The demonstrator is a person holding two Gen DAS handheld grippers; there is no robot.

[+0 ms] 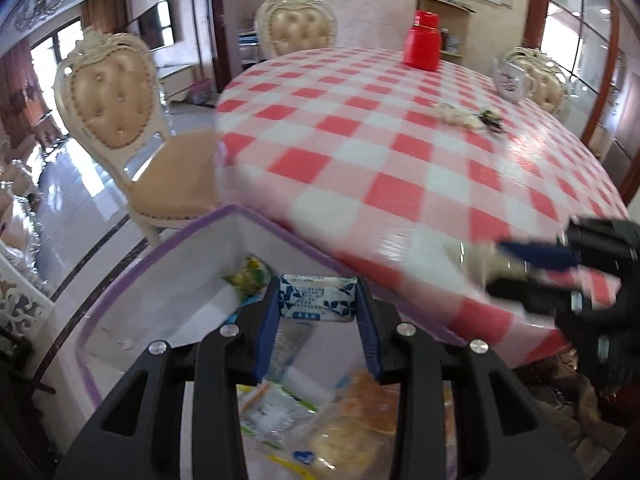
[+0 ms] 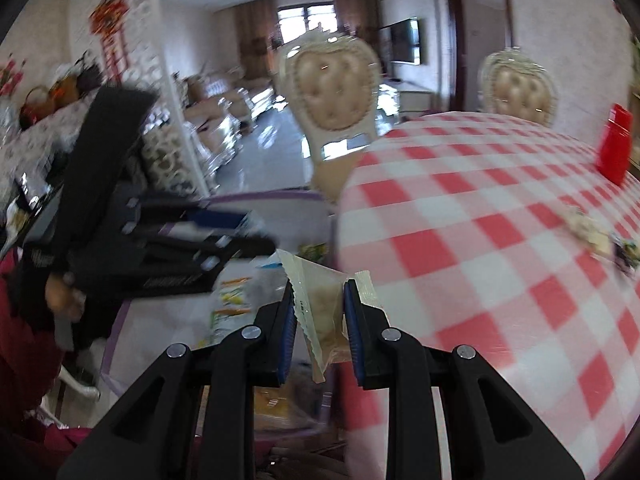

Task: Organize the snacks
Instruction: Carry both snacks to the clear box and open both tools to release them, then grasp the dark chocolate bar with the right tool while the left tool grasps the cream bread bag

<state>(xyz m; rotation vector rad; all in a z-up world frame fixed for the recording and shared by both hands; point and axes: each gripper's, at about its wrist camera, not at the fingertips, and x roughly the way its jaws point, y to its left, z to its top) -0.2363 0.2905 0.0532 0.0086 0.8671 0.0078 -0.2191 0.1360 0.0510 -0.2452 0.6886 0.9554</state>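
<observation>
A: Nearest, the left gripper [image 1: 317, 312] is clamped on a blue-and-white snack packet [image 1: 317, 299], held over the purple-rimmed white box [image 1: 160, 256].

B: And the right gripper [image 2: 320, 312]?

A: Clamped on a clear-wrapped pastry [image 2: 326, 312], at the checked bench [image 2: 500, 248] edge.

B: So both are mid-carry?

A: I'd judge so. Next, each likely lowers and lets go. The box already holds bread and wrapped snacks [image 1: 348, 412].
</observation>
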